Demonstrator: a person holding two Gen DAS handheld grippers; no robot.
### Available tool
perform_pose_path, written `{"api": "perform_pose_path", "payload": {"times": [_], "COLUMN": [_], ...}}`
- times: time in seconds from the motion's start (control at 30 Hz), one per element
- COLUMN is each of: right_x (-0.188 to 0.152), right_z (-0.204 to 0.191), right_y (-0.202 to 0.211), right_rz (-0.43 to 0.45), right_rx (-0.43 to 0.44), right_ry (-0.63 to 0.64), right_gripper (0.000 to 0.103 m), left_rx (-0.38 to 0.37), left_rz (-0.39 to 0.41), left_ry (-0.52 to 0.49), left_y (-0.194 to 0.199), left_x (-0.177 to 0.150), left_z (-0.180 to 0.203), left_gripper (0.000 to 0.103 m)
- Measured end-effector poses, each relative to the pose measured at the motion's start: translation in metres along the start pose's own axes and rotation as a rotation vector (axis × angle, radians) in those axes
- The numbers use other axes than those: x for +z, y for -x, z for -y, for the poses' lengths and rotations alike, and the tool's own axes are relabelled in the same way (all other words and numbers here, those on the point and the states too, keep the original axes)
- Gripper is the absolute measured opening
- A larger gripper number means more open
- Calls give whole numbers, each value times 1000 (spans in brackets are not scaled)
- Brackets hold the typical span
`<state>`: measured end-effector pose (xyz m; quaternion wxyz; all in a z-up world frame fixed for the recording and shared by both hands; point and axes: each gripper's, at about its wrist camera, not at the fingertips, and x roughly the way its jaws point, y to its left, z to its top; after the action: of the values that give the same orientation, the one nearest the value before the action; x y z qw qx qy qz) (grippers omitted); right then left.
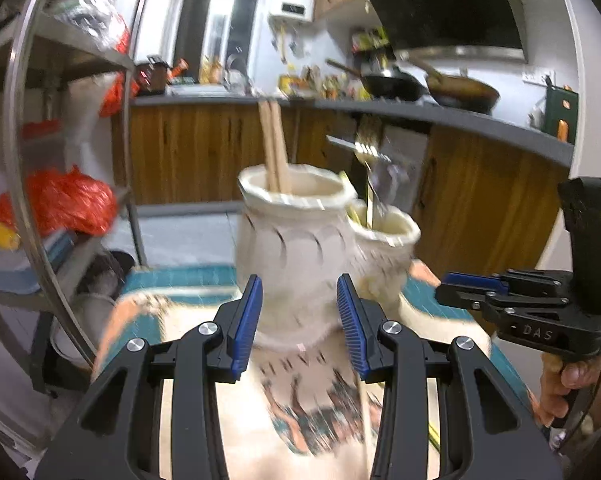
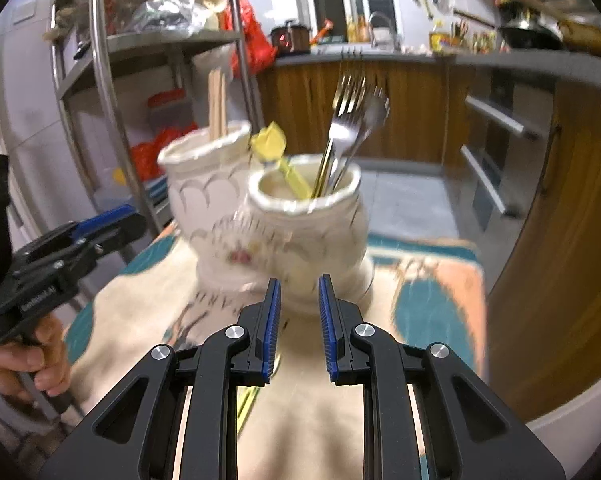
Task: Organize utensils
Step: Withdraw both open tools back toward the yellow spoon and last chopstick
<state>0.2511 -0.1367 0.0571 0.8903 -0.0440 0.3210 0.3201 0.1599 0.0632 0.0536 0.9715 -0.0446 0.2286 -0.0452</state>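
Observation:
Two cream ceramic jars stand side by side on a patterned cloth. The left jar (image 1: 296, 248) (image 2: 204, 184) holds wooden chopsticks (image 1: 274, 148) (image 2: 217, 102). The right jar (image 1: 384, 256) (image 2: 312, 224) holds metal forks (image 2: 350, 120) (image 1: 370, 152) and a yellow utensil (image 2: 278, 152). My left gripper (image 1: 298, 316) is open and empty, just short of the left jar. My right gripper (image 2: 299, 312) is open and empty, just short of the right jar. Each gripper shows at the edge of the other's view: the right one (image 1: 472, 284), the left one (image 2: 112, 220).
The table is covered by a beige, teal and orange cloth (image 2: 420, 304). A yellow stick-like item (image 2: 248, 400) lies on the cloth under my right gripper. A metal shelf rack (image 1: 40, 160) with red bags stands to the left. A kitchen counter (image 1: 420, 112) with woks runs behind.

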Motion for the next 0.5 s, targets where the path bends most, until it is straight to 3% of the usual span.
{"api": "perform_pose_path", "payload": {"times": [0.23, 0.5], "right_x": [-26, -53], "right_z": [-4, -29], "right_y": [-7, -20], "right_rz": [-109, -227], "right_rx": [102, 157], "right_ry": [-36, 25], "right_gripper": [21, 21], "left_rx": [-49, -80], "left_rz": [-99, -257], "left_ry": [-60, -177], "left_y": [-5, -23], "left_x": [-25, -54], "left_z": [19, 43], "left_gripper": [39, 39]}}
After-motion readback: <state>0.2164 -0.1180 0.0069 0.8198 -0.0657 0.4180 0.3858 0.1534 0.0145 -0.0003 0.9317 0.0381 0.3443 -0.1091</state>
